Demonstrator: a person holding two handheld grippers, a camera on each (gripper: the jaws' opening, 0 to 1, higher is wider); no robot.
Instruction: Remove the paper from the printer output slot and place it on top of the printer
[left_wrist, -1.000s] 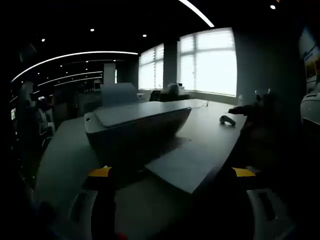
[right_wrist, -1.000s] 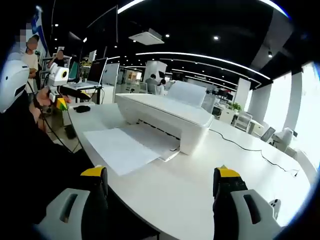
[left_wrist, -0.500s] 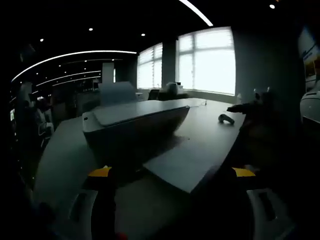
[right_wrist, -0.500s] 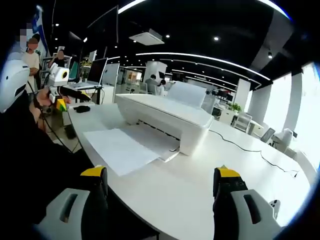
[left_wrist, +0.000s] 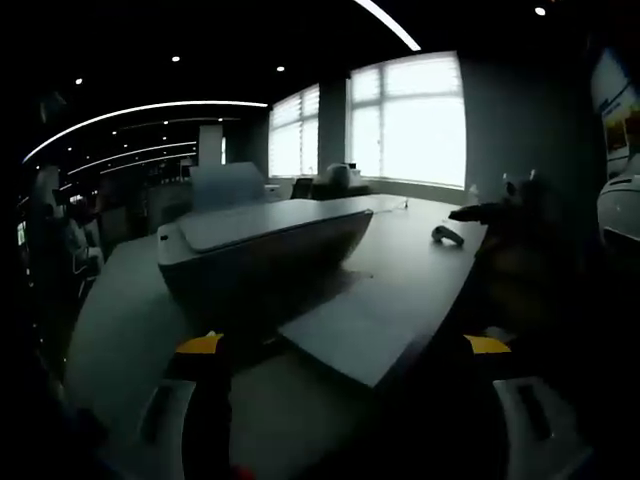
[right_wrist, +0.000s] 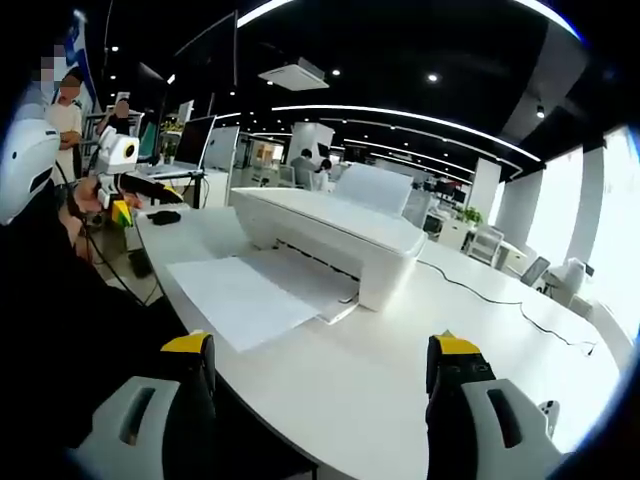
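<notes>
Open-plan office space is seen in both views, with a dark ceiling carrying curved light strips and large bright windows along one wall. A long white curved table (right_wrist: 400, 370) occupies the foreground, and a white flat-topped inkjet printer (right_wrist: 335, 235) is positioned on it with its rear paper support raised. A white sheet of paper (right_wrist: 245, 295) lies in the printer output slot, extended forward over the output tray toward the table edge and resting flat; the top of the printer is bare. In the right gripper view, the right gripper (right_wrist: 320, 375) is held low in front of the table, its yellow-tipped grey jaws spread wide apart with nothing between them, well short of the paper. A thin black cable (right_wrist: 500, 300) runs across the table behind the printer. At the left edge of this view, the left gripper (right_wrist: 115, 160) is visible in a person's hand, near a small black object (right_wrist: 163, 217) on the table. In the left gripper view, which is strongly underexposed, the printer (left_wrist: 255, 250) and the paper (left_wrist: 360, 320) are seen from the opposite side, and the left gripper (left_wrist: 340, 345) is likewise held with its jaws spread and empty, apart from the sheet. A small dark curved object (left_wrist: 447, 234) rests on the table beyond.
</notes>
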